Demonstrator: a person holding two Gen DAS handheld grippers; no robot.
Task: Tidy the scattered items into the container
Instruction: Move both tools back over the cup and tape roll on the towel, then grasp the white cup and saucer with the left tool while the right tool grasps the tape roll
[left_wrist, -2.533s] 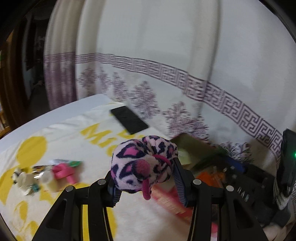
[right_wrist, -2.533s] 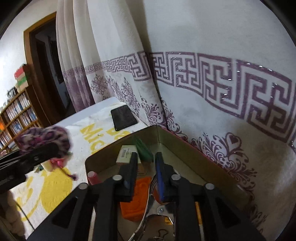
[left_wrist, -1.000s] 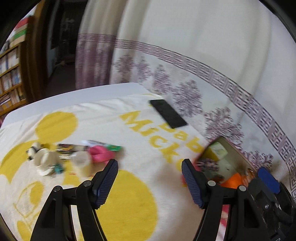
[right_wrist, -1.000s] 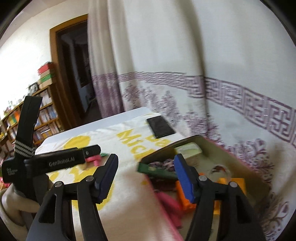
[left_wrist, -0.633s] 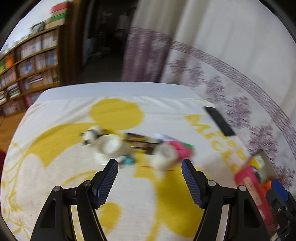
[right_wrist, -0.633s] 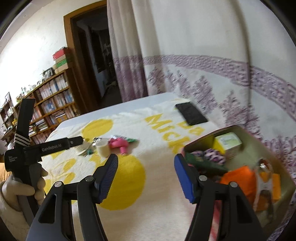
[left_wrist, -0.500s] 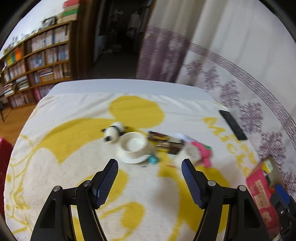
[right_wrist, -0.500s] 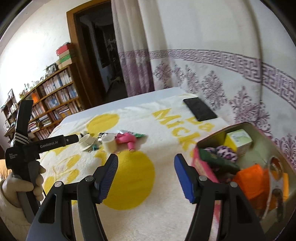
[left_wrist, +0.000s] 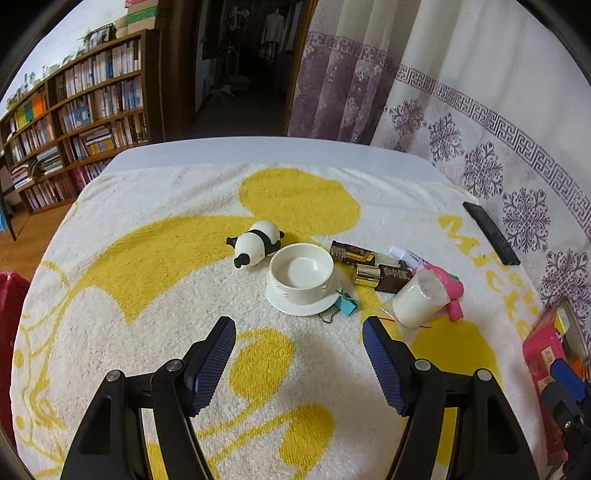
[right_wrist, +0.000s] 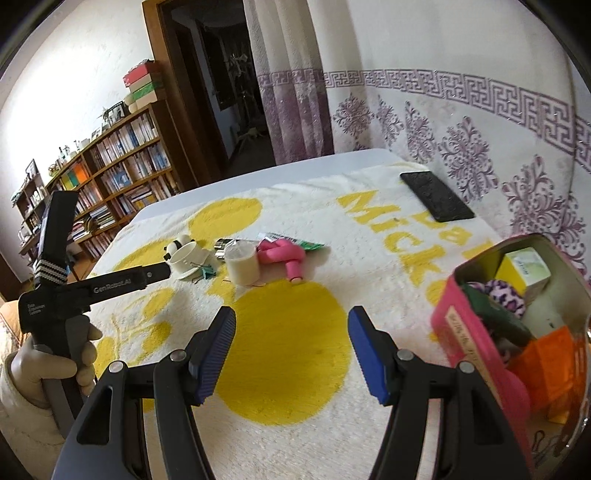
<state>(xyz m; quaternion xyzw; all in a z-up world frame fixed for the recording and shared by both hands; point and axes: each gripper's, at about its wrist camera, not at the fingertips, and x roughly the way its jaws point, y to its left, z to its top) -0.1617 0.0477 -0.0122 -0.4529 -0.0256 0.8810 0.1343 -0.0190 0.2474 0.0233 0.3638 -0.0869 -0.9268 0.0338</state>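
Pink leopard-print plush toy (right_wrist: 505, 293), earlier clamped in the left hand-held gripper (left_wrist: 299, 341), is now seen inside the pink-walled tin container (right_wrist: 465, 328); both the left and the right hand-held gripper (right_wrist: 291, 332) are spread apart, empty.

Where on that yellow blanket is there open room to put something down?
Bare blanket lies between the left gripper and the white bowl, and on the yellow circle before the right gripper. Crowded: bowl to pink toy, and inside the tin.

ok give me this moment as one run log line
left gripper: open, empty, over bowl | right gripper: open, empty | plush: in tin | still on towel: panda, cup, clip
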